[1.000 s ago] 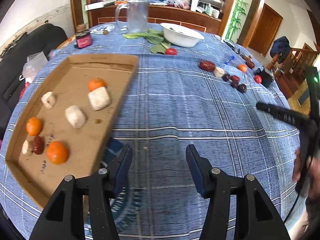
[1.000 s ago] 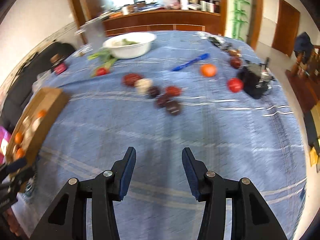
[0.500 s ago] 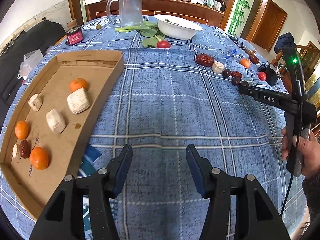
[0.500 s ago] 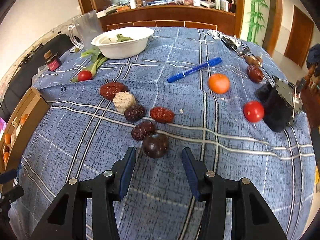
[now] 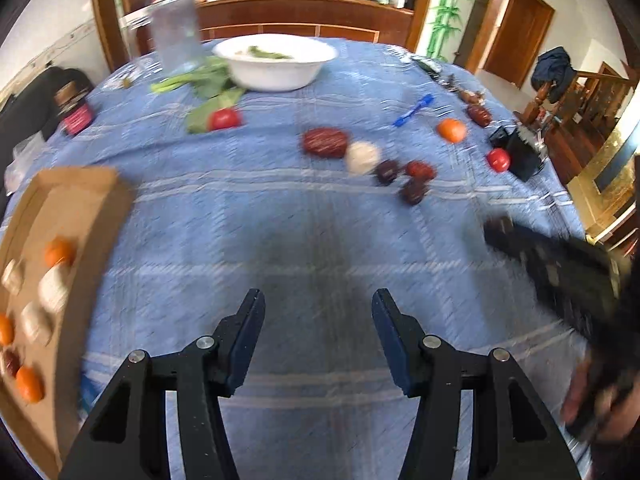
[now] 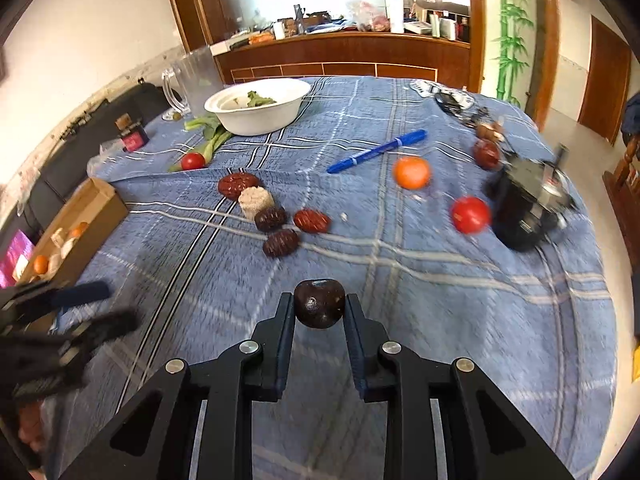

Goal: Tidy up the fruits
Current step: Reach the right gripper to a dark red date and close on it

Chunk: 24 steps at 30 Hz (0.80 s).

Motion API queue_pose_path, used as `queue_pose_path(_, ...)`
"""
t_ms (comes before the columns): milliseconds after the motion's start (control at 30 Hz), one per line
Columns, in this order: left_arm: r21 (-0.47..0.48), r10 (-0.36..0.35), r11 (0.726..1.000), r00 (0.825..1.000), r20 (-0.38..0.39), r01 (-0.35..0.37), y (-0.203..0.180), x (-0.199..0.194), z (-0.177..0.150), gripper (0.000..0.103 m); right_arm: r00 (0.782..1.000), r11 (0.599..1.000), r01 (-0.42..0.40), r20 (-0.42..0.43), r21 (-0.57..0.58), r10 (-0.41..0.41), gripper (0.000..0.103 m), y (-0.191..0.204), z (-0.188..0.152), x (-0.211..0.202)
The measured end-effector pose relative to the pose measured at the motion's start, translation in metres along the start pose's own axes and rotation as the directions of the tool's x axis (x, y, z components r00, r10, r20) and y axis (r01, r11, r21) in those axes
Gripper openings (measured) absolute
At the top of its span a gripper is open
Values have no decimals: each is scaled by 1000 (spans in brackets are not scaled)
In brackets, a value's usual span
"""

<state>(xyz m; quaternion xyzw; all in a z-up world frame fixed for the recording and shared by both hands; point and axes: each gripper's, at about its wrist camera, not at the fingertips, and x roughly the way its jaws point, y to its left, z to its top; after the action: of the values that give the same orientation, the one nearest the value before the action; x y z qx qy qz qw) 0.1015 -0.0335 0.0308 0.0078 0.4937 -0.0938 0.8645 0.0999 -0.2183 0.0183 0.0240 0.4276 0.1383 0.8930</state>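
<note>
The right gripper (image 6: 319, 309) is closed on a dark round fruit (image 6: 319, 309). Its two fingers press the fruit from both sides, and the fruit sits right at the tips, lifted above the blue checked tablecloth (image 6: 400, 280).

Just past the held fruit lies a small bunch of food: three red dates (image 6: 281, 243), a bigger red date (image 6: 238, 185) and a pale corn piece (image 6: 256, 201). The corn piece touches the bigger date. To the right of the bunch are an orange (image 6: 411, 172) and a red tomato (image 6: 471, 214), with a black pot (image 6: 528, 212) just beside the tomato, near the table edge. A blue pen (image 6: 376, 151) lies behind the bunch, and a white bowl (image 6: 258, 106) stands farther back.

The cardboard tray (image 5: 76, 208) sits far left of the bunch, at the table's left edge. It holds oranges (image 5: 59, 251) and pale pieces (image 5: 54, 286). A wide stretch of bare cloth lies between the tray and the bunch.

The left gripper (image 5: 318, 336) is wide open and holds nothing. It hangs over the bare cloth, near the tray's right wall.
</note>
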Motion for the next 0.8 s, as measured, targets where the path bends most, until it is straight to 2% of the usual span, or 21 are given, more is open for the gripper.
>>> queue_pose_path(200,21,-48,999,999,6,48,-44,34,32,54,999,999,40,-13,6,-40,26,-19,-34,-23)
queue_pose_path(400,29,-20,999,999,30,19,-64,61,50,54,999,996,30,-28,83,-27,26,-41,-54,-30)
queue_pose_path(467,23,-27,999,999,28,26,-65,66,53,41,999,995,26,-25,100,-23,26,-46,-58,-32)
queue_pose_path(500,22,-29,999,999,21,29,-66,69,54,29,1000,994,25,-22,104,-22,26,-47,-59,-32)
queue_pose_path(533,27,-20,999,999,36,19,-67,68,54,23,1000,994,26,-20,106,-24,26,-47,-59,-33)
queue_pose_path(800,27,-63,998,997,37,62,-60,56,42,23,999,994,34,2,102,-35,26,-45,-60,-41)
